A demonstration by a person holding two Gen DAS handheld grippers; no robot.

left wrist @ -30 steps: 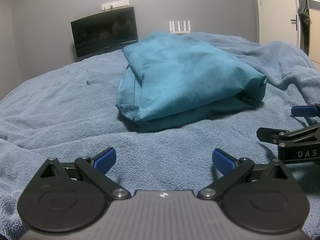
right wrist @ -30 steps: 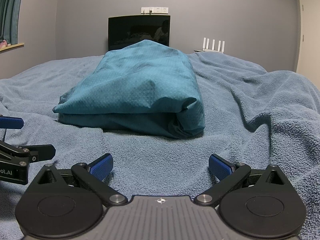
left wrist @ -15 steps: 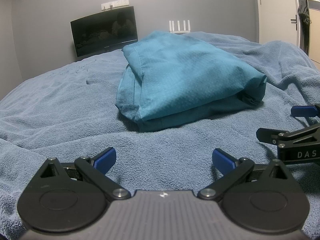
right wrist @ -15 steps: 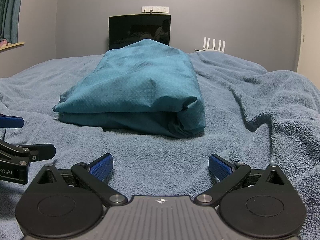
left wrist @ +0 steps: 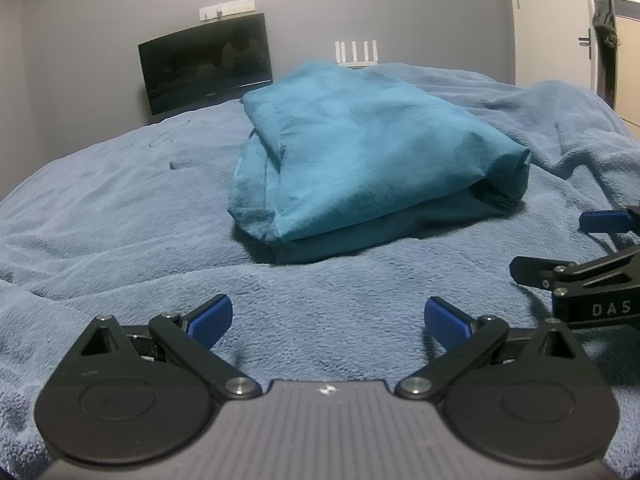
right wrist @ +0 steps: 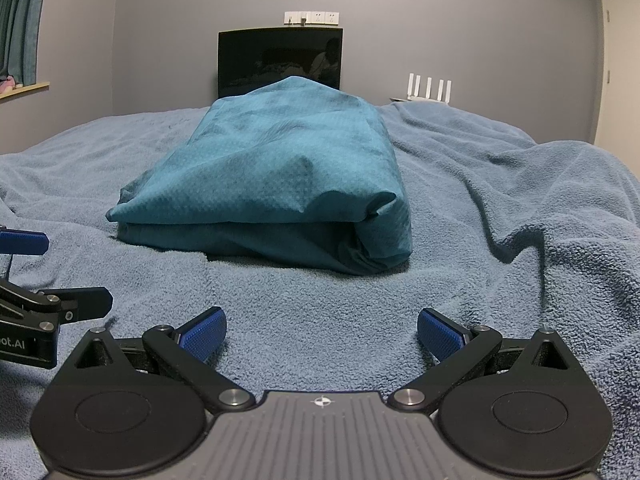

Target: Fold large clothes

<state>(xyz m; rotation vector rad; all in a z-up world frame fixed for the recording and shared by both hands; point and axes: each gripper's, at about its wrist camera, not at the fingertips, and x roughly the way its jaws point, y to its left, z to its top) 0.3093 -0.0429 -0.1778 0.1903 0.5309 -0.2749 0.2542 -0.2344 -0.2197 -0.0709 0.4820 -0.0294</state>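
A teal garment [left wrist: 360,160] lies folded into a thick rectangular bundle on the blue towel-covered bed [left wrist: 120,208]; in the right wrist view the same garment [right wrist: 272,184] sits straight ahead. My left gripper [left wrist: 328,318] hovers low over the bed a short way in front of the bundle, open, nothing between its blue pads. My right gripper [right wrist: 322,330] is beside it, also open and empty, short of the bundle's near edge. Each gripper shows in the other's view: the right gripper [left wrist: 592,256] at the edge, the left gripper [right wrist: 44,276] likewise.
A dark monitor [left wrist: 206,68] and a white router [left wrist: 356,52] stand against the grey wall behind the bed. A white door [left wrist: 552,24] is at the right, a curtain [right wrist: 20,20] at the left. The towel [right wrist: 520,208] is rumpled into ridges to the right of the bundle.
Hardly anything: both grippers stay open and low in front of the folded garment; the right wrist view has crept very slightly, the garment lies still.
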